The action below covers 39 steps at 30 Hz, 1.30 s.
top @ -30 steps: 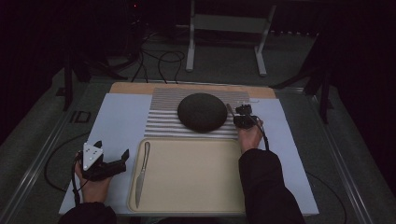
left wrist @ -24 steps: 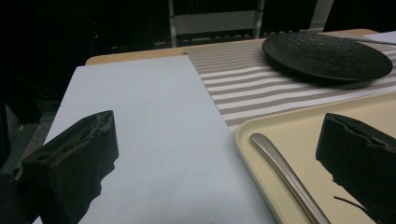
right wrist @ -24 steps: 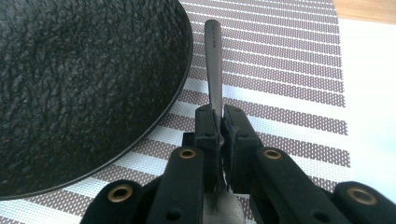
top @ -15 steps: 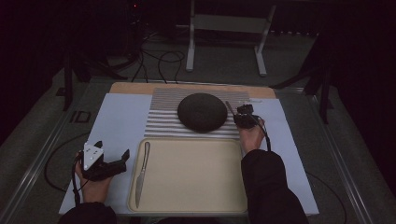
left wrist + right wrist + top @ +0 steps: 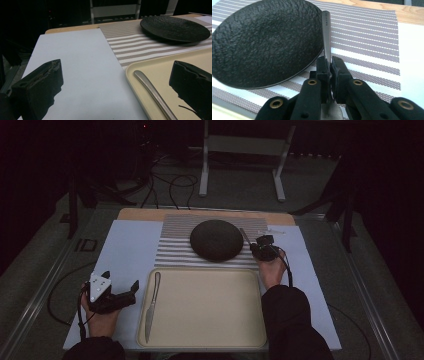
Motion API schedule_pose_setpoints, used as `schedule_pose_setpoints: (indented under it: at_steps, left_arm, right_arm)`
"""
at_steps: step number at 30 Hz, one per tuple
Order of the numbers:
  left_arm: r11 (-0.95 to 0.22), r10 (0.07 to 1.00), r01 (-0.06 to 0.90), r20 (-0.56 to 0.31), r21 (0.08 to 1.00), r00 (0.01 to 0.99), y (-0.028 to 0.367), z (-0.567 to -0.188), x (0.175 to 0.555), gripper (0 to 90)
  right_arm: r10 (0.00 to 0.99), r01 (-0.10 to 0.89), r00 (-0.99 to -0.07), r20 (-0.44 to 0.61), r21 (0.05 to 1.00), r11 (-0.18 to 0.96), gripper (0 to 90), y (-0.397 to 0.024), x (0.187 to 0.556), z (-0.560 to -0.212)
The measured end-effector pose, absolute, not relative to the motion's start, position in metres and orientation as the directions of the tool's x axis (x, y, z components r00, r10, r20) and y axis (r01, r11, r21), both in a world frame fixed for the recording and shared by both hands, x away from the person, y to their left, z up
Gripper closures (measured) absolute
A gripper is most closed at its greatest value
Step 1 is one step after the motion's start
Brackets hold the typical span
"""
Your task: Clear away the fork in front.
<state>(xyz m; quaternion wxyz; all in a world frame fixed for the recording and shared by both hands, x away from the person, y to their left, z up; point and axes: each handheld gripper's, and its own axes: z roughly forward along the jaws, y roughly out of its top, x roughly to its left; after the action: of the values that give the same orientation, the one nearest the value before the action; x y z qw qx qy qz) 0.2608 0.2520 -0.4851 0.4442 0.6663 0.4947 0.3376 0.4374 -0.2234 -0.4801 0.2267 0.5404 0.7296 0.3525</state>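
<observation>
Two jaws of the right gripper [image 5: 329, 65] pinch a metal utensil handle [image 5: 326, 32], handle lying along the black plate [image 5: 262, 40] rim on the striped mat [image 5: 367, 32]. Left gripper [image 5: 121, 295] jaws spread, empty, beside the knife [image 5: 152, 302] on the cream tray [image 5: 210, 305].

1. We see a round black plate [image 5: 259, 42] with a rough, matt, pebbled surface.
2. We hold a slim brushed-metal utensil handle [image 5: 326, 35], smooth.
3. We note a woven striped grey-and-white placemat [image 5: 367, 40].

room: dark | floor [image 5: 240, 195]: grey, cables [image 5: 167, 182] | metal stand [image 5: 245, 145] behind table
</observation>
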Motion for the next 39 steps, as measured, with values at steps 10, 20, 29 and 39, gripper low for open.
schedule_pose_setpoints:
  at_steps: [10,20,29,39]
  left_arm:
    - [-0.119,0.958,0.366,0.010,0.923,0.287,0.252,-0.486,0.261,0.3]
    - [-0.120,0.955,0.373,0.004,0.920,0.297,0.251,-0.485,0.263,0.3]
    - [-0.154,0.943,0.365,0.027,0.918,0.331,0.242,-0.475,0.267,0.3]
    - [-0.149,0.923,0.369,-0.006,0.917,0.386,0.227,-0.463,0.280,0.3]
  right_arm:
    - [0.930,0.603,-0.365,0.051,0.774,0.194,85.8,-0.223,0.423,-0.479]
    - [0.909,0.572,-0.413,0.061,0.794,0.206,85.9,-0.224,0.409,-0.471]
    - [0.889,0.530,-0.455,0.048,0.817,0.227,85.8,-0.221,0.395,-0.459]
    - [0.877,0.496,-0.477,0.055,0.841,0.217,85.8,-0.219,0.384,-0.450]
